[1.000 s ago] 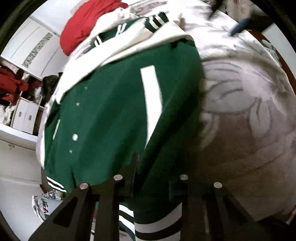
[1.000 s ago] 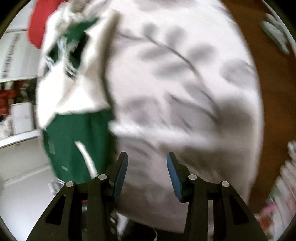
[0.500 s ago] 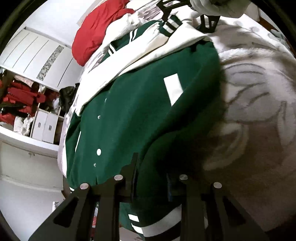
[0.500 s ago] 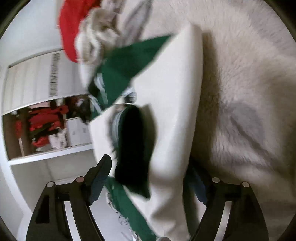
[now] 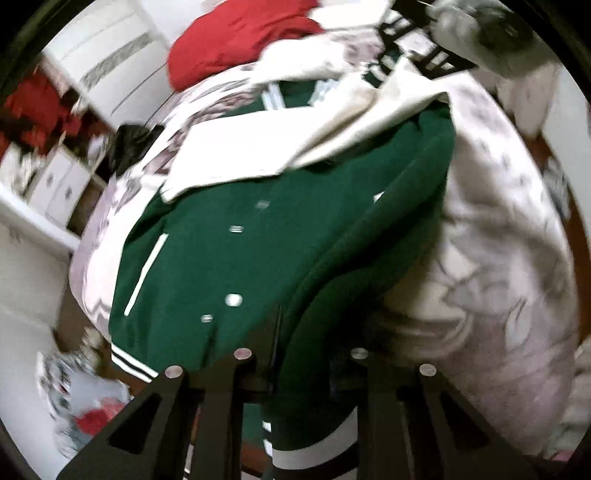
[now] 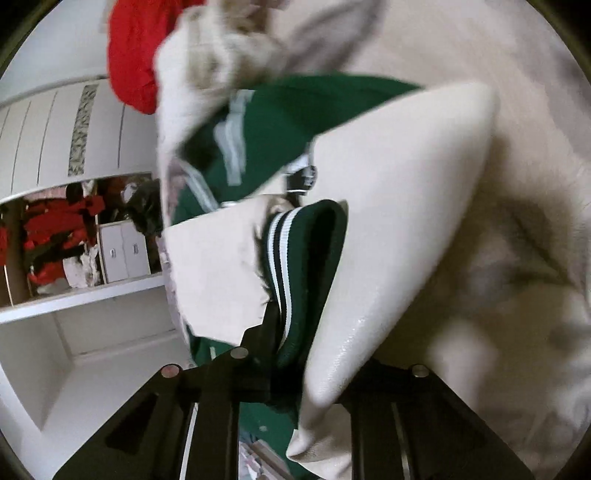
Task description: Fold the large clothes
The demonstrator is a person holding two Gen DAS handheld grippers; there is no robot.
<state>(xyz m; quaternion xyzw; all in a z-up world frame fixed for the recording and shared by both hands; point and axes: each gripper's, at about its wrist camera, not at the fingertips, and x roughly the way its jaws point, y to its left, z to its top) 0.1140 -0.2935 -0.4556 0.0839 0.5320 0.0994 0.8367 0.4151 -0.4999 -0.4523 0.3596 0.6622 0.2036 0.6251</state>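
A green varsity jacket [image 5: 221, 258] with cream sleeves lies on a pale floral blanket [image 5: 498, 277]. My left gripper [image 5: 310, 354] is closing on the jacket's lower edge, and a ridge of green cloth runs up from between its fingers. My right gripper [image 6: 310, 343] is closing on a cream sleeve [image 6: 388, 221] at its green striped cuff [image 6: 299, 258]. The sleeve hides that gripper's right finger. In the left wrist view the right gripper [image 5: 417, 48] shows at the far top right, held by a gloved hand [image 5: 480, 29].
A red garment [image 5: 236, 40] is heaped at the far end of the blanket. White wardrobe doors [image 6: 37, 129] and a white shelf [image 6: 74, 302] with red clothes and boxes stand to the left. Loose items lie on the floor [image 5: 85, 406] at lower left.
The right gripper swung over from the bare blanket to the sleeve, opened wide around it and closed on the cuff. The left gripper rose with the jacket edge, drawing up a green fold.
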